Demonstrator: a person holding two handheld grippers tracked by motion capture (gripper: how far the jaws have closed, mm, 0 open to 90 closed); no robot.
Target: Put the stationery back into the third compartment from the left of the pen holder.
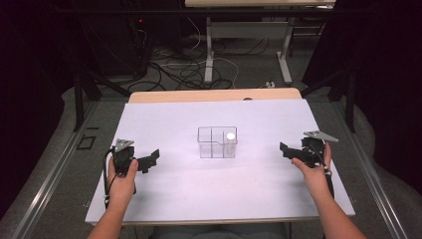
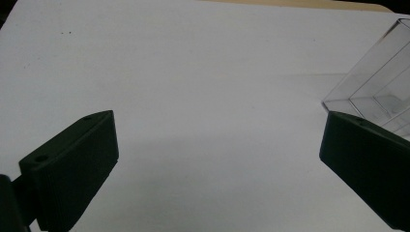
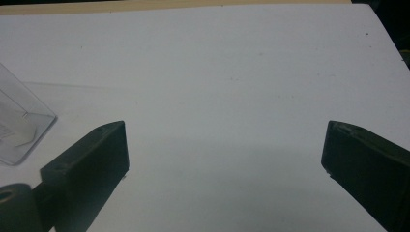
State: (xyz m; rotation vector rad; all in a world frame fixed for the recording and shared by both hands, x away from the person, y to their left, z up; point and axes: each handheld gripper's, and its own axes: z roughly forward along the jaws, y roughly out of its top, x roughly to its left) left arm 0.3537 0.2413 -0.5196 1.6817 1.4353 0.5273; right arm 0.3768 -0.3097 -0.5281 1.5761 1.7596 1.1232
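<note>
We hold the left gripper point(image 1: 149, 161) and right gripper point(image 1: 287, 151) low, jaws spread and empty, flanking the clear box point(image 1: 217, 142) mid-surface point(image 1: 164, 194); a white cap point(image 1: 230, 136) sits in its far-right compartment; likely a ready stance.

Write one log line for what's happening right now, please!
left gripper: open, empty, left of clear box | right gripper: open, empty, right of box | white round thing: in box's back-right compartment | white table

One clear box point(image 1: 217, 142), two claws point(image 1: 151, 160).
</note>
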